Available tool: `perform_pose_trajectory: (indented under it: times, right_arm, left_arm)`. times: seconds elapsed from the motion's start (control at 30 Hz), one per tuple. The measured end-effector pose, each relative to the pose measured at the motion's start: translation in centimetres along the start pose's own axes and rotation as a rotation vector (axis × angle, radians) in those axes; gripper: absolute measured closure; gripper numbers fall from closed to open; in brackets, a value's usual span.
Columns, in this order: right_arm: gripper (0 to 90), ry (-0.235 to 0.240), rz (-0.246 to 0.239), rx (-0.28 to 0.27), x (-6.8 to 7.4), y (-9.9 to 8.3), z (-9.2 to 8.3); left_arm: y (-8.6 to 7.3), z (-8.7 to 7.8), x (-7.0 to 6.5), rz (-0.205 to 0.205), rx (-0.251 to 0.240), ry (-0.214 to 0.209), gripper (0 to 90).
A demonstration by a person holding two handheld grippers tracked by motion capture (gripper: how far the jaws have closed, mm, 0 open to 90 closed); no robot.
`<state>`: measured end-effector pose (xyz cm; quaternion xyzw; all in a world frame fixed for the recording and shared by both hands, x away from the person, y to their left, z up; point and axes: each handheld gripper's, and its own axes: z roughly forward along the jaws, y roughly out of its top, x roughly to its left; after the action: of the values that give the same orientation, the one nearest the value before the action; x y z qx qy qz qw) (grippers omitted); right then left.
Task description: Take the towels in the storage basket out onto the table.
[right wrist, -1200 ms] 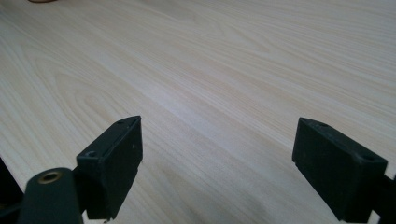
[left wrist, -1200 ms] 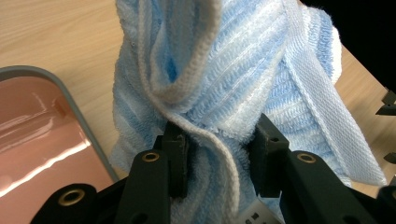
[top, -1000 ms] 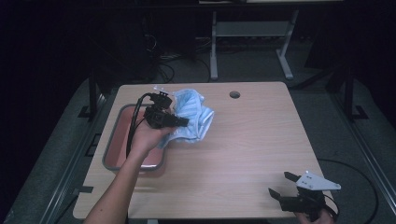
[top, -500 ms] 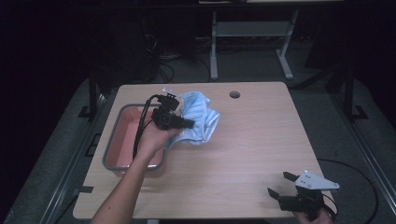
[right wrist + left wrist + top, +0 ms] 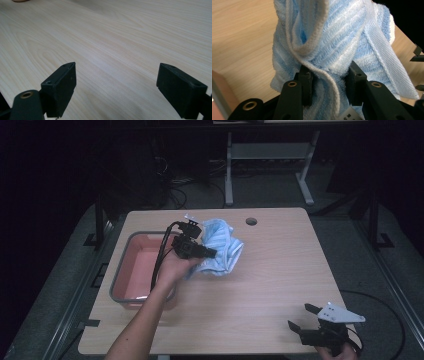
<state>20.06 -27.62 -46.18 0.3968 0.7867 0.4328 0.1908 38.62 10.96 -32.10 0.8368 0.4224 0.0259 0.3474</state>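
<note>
Clearly the blue striped towel (image 5: 220,251), bunched over the table (image 5: 260,285) just right of the pink tub (image 5: 137,270), is clamped in the left gripper (image 5: 206,253), whose forearm reaches up from the near edge, while the right gripper (image 5: 305,316), jaws wide apart and holding nothing, sits well away at the near right corner.

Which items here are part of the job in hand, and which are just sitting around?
In the job: blue towel, clamped in the left gripper; pink tub beside it.
Lying about: right gripper, open and idle; table with its cable hole.
</note>
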Motion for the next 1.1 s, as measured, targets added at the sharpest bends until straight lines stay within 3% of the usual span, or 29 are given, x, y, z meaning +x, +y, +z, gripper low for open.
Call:
perform_pose_trajectory:
  times: [0.8,1.1]
  right_arm:
    - [15.5,0.000,0.001,-0.004,-0.2,0.0,-0.1]
    - [15.5,-0.002,0.008,-0.008,-0.3,-0.1,-0.3]
  left_arm:
    - [1.4,3.4,-2.2,0.030,0.026,-0.044,63.7]
    - [1.6,4.6,-2.7,0.039,0.032,-0.037,63.6]
